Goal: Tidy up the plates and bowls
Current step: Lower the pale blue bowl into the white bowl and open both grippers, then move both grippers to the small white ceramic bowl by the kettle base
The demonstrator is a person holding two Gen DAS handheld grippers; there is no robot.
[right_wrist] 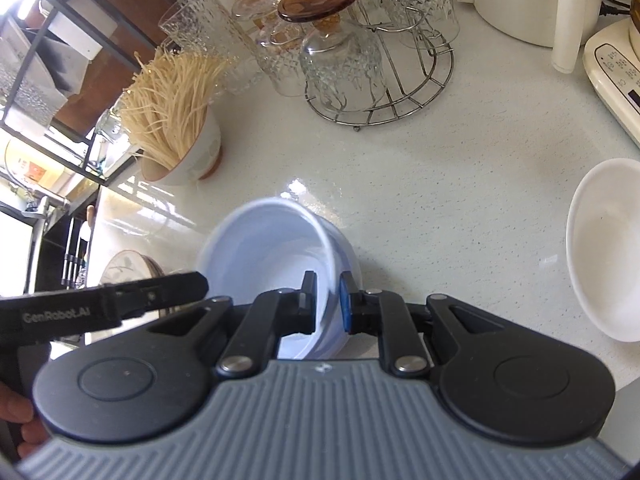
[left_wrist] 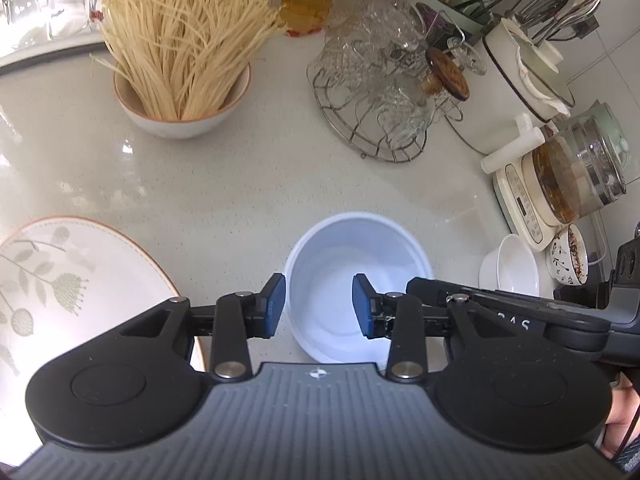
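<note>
Currently, step in hand: moving the pale blue round plastic bowl (right_wrist: 276,264) across the speckled white stone countertop (right_wrist: 460,184), judged from the grip.
Bowl position: low over or on the countertop, mid-foreground; contact with the surface cannot be told.
Bowl orientation: mouth up in the left wrist view, rim tipped a little away from the right gripper in the right wrist view. Round, so no long axis; its axis of symmetry is near vertical.
Right gripper (right_wrist: 326,304): clamped across the bowl's near wall, one pad inside, one outside.
Left gripper (left_wrist: 319,304): jaws parted, holding nothing, poised above the bowl's near rim with the wall between the pads.
Technique (judgement): keep the rim level while carrying; a one-wall pinch lets the bowl swing. The left gripper could steady the opposite side.
Likely destination (judgement): the plain white ceramic bowl (right_wrist: 608,256), to the right, for nesting.
Surroundings: leaf-patterned white plate (left_wrist: 60,280) to the left; white bowl of dry noodles (left_wrist: 180,80) behind; wire rack of upturned glasses (left_wrist: 376,92) further back.
</note>
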